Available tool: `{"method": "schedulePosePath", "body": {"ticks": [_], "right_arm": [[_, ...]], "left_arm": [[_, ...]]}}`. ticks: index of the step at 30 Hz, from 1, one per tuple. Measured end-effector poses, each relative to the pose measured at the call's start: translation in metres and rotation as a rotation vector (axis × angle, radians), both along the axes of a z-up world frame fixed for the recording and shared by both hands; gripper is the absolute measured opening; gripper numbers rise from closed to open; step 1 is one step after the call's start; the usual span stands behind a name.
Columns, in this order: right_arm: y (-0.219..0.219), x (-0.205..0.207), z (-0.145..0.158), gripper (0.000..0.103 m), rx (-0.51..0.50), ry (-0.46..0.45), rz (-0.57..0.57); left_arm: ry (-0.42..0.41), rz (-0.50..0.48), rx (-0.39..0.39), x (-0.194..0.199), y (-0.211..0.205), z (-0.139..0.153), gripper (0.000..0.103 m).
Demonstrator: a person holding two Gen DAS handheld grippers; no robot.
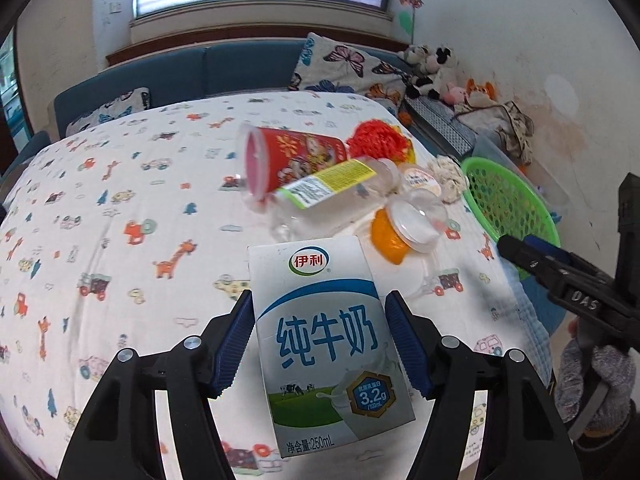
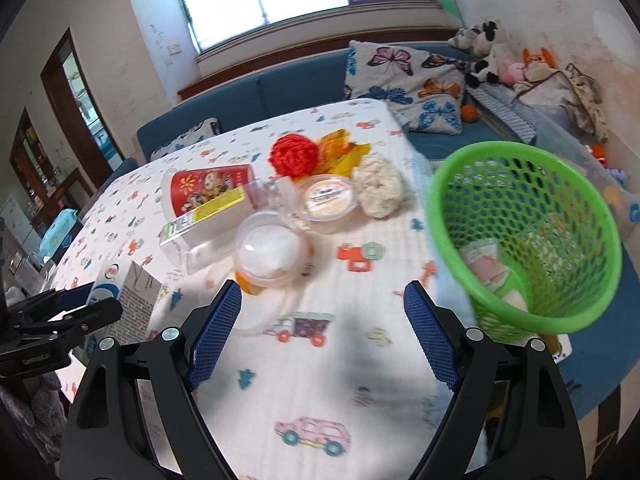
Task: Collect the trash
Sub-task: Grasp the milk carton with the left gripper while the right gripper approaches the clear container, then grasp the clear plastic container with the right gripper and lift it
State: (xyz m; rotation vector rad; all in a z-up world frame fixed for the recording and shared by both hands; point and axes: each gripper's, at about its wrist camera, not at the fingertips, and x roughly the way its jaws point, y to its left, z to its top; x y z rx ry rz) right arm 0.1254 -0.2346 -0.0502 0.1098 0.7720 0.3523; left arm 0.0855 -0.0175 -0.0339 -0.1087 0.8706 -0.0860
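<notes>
White and blue, the milk carton [image 1: 328, 340] sits clamped in my left claw [image 1: 320, 340], its pads pressed on both sides, above the cartoon-print surface [image 1: 120, 200]. My right claw [image 2: 322, 336] hangs wide with nothing in it, near the green basket [image 2: 516, 316], which already holds what looks like paper scraps. A clear bottle [image 1: 320, 200], red cup [image 1: 288, 160] and lidded tubs lie heaped beyond.

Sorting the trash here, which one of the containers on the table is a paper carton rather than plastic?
The milk carton, a white and blue box between the left tool's fingers; the others are clear plastic.
</notes>
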Motion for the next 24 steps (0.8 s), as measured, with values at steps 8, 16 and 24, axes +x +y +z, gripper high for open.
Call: {"method": "schedulePosePath", "body": {"ticks": [8,16,24], "right_arm": [[0.036,0.022,-0.007,0.083,-0.008,0.003,0.058],[0.048,0.048,-0.020,0.077,0.014,0.047,0.052],[0.055,0.062,-0.032,0.069,0.028,0.084,0.054]], "left_arm": [[-0.018,0.021,-0.011,-0.001,0.016,0.006,0.064],[-0.019,0.017,-0.015,0.003,0.021,0.004,0.064],[-0.017,0.010,-0.011,0.007,0.020,0.002,0.064]]}}
